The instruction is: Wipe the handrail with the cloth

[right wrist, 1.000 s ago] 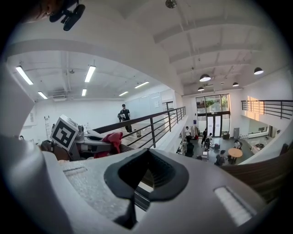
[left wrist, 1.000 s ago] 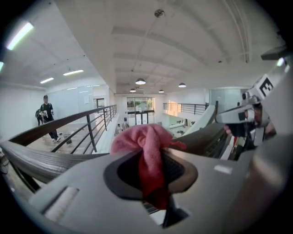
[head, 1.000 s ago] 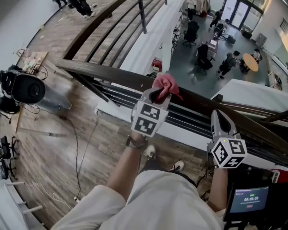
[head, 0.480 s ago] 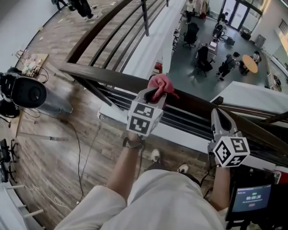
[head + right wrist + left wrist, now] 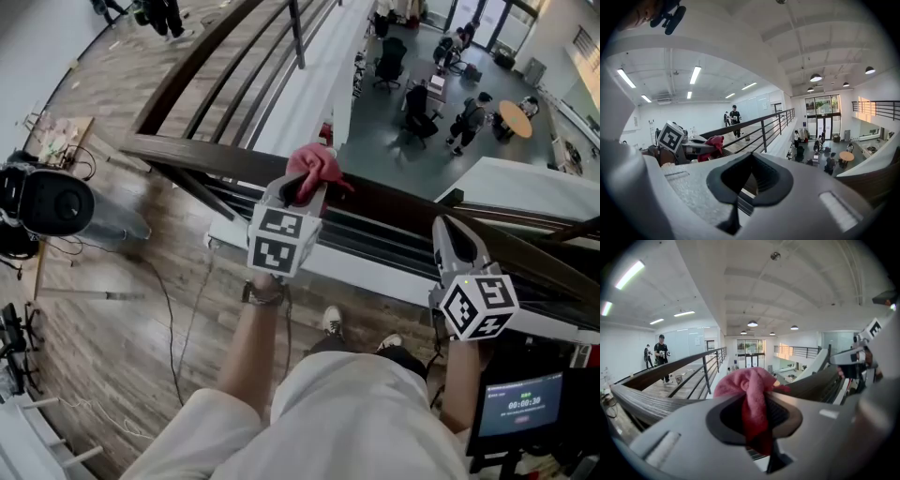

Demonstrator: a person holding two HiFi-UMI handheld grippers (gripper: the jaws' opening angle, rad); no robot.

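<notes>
While left tongs [image 5: 302, 187] pinch bunched pink cloth [image 5: 314, 164] on dark wooden handrail [image 5: 206, 155], right tongs [image 5: 444, 234] sit closed.

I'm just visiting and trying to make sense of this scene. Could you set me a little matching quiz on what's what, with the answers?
Things:
1. cloth
2. right gripper
3. handrail
4. round table

Descriptions:
a. light brown, down on the lower floor beyond the rail
b. pink, pinched in the left gripper and sitting on top of the rail
c. shut, with nothing between its jaws
d. dark brown, running across the head view under the cloth

Pairs: 1-b, 2-c, 3-d, 4-a
</notes>
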